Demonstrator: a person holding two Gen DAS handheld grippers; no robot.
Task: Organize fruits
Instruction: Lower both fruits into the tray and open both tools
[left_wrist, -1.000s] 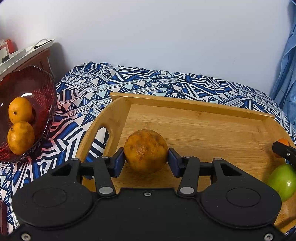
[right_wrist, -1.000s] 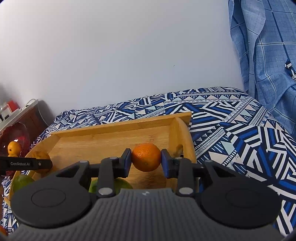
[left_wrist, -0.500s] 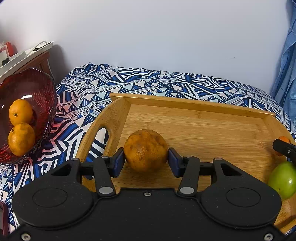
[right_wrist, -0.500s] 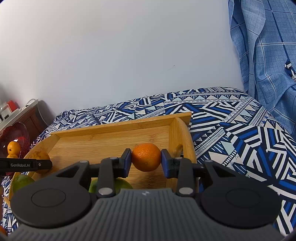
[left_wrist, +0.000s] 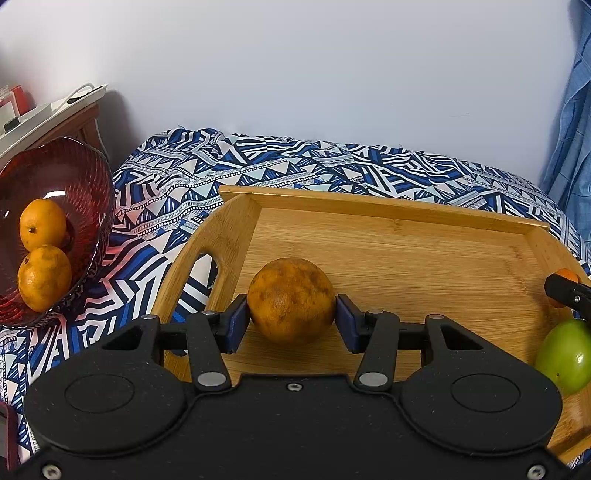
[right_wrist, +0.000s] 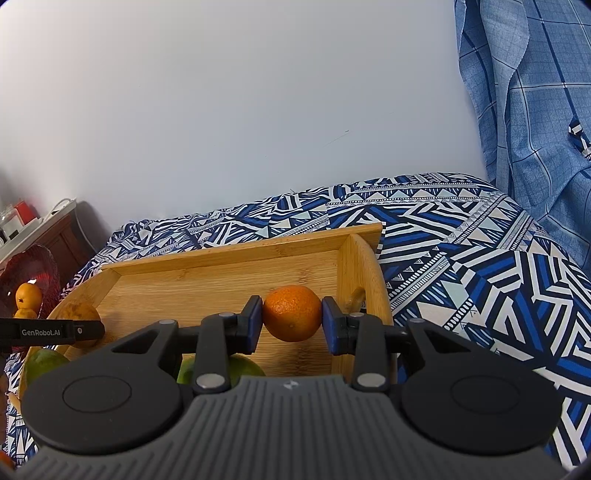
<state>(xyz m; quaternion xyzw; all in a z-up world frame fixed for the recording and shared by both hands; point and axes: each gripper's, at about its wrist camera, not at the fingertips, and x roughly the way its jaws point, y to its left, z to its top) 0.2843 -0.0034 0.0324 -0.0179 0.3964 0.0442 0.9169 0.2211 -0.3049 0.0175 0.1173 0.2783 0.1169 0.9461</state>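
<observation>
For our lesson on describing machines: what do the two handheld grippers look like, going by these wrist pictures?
The left gripper has a speckled matt black body with two round discs, black linkage arms with silver rivets and blue finger pads. The right gripper has the same black linkages and blue pads, but a ribbed grey body. White "GenRobot.AI" lettering marks the left gripper's finger, seen in the right wrist view. No cables or sleeves show.

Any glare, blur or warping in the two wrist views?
Left wrist: sharp, a glare spot inside the red bowl, tray edges bowed by the fisheye. Right wrist: sharp, evenly lit, dark vignette in the corners, curtain curving at the frame edge.
</observation>
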